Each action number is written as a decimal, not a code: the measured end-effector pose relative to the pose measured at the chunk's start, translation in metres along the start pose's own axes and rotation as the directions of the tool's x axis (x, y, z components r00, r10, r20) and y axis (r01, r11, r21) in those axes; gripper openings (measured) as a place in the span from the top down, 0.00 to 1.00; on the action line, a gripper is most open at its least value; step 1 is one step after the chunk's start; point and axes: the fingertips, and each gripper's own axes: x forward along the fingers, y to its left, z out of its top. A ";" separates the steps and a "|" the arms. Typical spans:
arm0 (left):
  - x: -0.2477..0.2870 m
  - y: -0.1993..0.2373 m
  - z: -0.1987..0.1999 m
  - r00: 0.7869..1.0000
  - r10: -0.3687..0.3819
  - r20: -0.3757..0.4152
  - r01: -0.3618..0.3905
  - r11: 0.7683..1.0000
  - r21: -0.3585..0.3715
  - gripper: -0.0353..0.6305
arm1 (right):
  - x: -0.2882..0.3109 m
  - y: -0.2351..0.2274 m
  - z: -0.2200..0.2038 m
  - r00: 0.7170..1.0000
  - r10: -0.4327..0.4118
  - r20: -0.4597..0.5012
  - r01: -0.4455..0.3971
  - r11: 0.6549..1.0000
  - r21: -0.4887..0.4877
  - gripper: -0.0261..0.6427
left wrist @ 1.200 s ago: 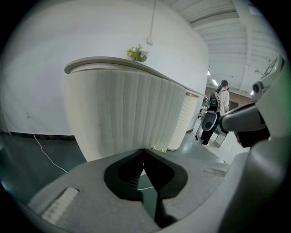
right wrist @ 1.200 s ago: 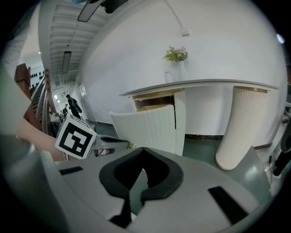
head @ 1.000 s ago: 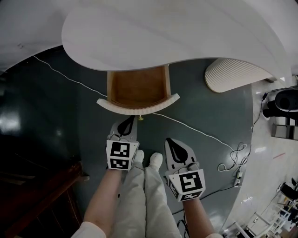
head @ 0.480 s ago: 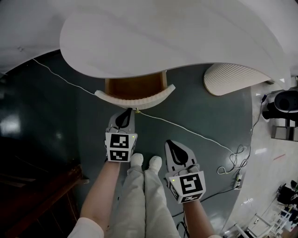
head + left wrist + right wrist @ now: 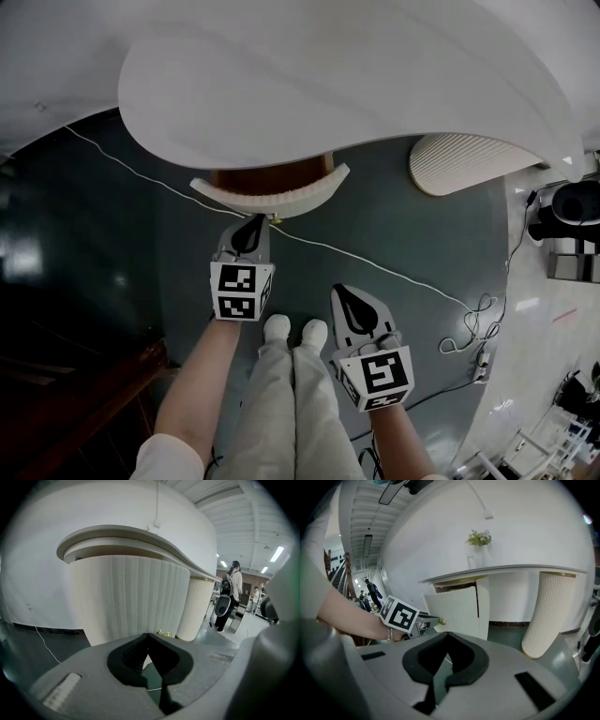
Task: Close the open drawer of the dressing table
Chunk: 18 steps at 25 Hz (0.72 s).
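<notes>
Both pairs of jaws are closed and empty; your left gripper is right at the almost-shut drawer, your right gripper well apart.

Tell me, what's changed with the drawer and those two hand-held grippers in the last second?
The drawer slid further in under the tabletop, with the left gripper following its front, jaws shut, near the small knob. Only a sliver of its wooden inside shows now. The right gripper stayed back by the person's shoes, jaws shut and empty. Nothing was grasped or released.
</notes>
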 end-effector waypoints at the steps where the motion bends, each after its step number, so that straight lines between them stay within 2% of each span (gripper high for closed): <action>1: 0.002 0.002 0.001 1.000 0.004 -0.001 -0.004 1.000 -0.002 0.92 | 0.001 0.001 0.001 1.000 0.003 0.001 -0.003 1.000 -0.003 0.97; 8: 0.021 0.016 0.014 0.999 0.049 -0.003 -0.049 0.997 -0.058 0.92 | 0.004 0.001 0.002 1.000 -0.003 -0.004 0.003 1.000 0.008 0.97; 12: 0.032 0.025 0.007 0.996 0.071 -0.055 -0.077 0.989 -0.128 0.92 | 0.006 0.002 0.004 1.000 -0.011 0.003 0.011 1.000 0.020 0.97; 18: 0.042 0.033 0.015 0.994 0.099 -0.042 -0.103 0.990 -0.095 0.92 | 0.003 0.004 0.004 1.000 -0.019 0.007 0.019 0.999 0.026 0.97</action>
